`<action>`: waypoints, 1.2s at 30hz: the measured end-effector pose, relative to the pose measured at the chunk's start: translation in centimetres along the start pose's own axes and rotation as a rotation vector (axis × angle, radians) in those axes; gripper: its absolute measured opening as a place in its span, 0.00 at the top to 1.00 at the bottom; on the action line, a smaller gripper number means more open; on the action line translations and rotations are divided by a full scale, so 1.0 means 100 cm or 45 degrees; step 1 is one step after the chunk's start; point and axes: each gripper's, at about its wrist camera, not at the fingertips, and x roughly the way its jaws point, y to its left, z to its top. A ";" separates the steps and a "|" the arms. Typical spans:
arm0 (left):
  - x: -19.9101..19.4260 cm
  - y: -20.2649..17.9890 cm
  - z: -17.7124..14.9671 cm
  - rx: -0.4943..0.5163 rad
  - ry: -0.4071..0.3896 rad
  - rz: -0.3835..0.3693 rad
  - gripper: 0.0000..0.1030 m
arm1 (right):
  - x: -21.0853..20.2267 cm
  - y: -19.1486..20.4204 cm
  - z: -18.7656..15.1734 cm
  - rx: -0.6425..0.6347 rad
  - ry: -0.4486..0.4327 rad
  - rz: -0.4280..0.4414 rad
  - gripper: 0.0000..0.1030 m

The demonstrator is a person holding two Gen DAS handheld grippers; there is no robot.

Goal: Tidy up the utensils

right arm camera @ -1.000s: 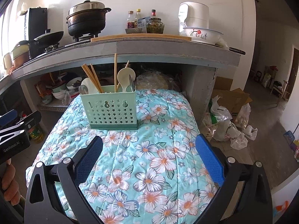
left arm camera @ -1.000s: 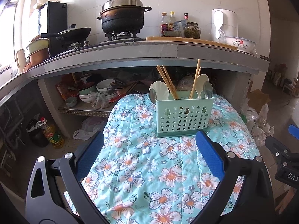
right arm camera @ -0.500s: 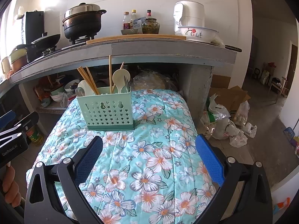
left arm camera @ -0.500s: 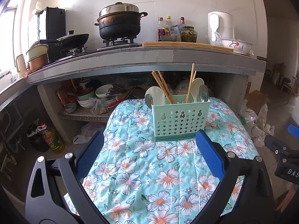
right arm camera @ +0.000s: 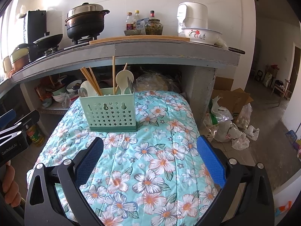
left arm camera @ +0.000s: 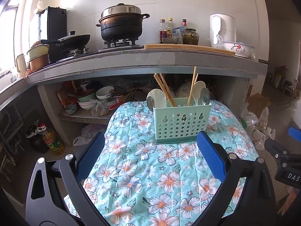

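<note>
Left wrist | utensil holder (left arm camera: 181,121) compartments hidden | both hand-held grippers (left arm camera: 150,150) (right arm camera: 150,156) agape, empty

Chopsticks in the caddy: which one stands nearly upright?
The single tall chopstick in the right half of the caddy. It rises almost vertically and highest; the bunch on the left leans left.
</note>
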 end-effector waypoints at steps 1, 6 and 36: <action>0.000 0.000 0.000 -0.001 0.001 0.000 0.08 | 0.000 0.000 0.000 0.000 0.000 0.000 0.06; 0.001 0.001 0.002 -0.007 0.014 0.000 0.08 | 0.000 0.000 0.000 -0.002 0.000 -0.002 0.06; 0.003 0.006 -0.001 -0.018 0.022 0.011 0.08 | 0.002 0.002 0.003 -0.018 0.000 0.011 0.06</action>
